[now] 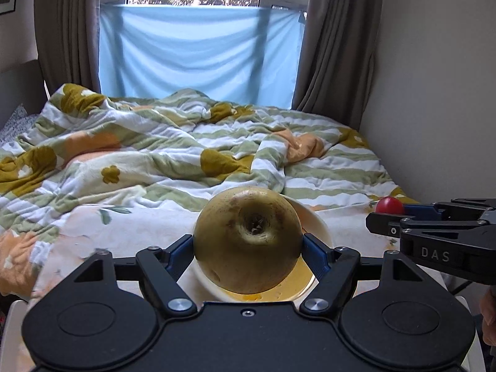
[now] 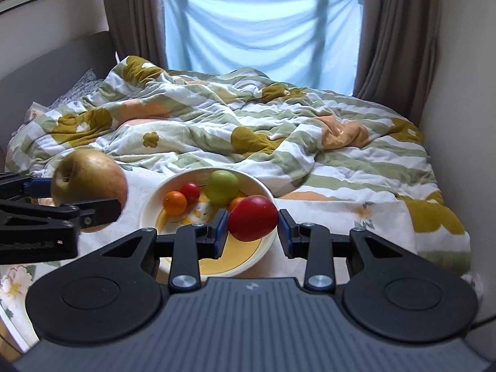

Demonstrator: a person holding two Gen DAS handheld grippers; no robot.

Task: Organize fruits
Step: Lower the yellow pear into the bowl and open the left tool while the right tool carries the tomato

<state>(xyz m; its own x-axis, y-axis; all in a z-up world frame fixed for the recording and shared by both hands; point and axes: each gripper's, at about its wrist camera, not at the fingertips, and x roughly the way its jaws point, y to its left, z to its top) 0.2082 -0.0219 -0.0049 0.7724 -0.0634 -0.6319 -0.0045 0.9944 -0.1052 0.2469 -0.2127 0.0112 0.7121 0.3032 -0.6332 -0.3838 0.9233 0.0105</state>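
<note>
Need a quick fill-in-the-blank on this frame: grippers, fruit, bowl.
1. The left gripper holds a large ____ pear.
2. The right gripper is shut on a ____ fruit.
3. The green fruit lies in the ____.
4. The bowl sits on the ____.

Missing: yellow-brown; red; bowl; bed

Left view: pear (image 1: 248, 238) hides most of the bowl (image 1: 316, 226), contents unseen. Right gripper (image 1: 384, 214) cut by right edge, red fruit (image 1: 390, 205) half hidden behind its finger. Right view: red fruit (image 2: 252, 218) covers the bowl's (image 2: 155, 201) near right rim and most of one orange (image 2: 237, 202). Left gripper (image 2: 83, 198) cut by left edge.
</note>
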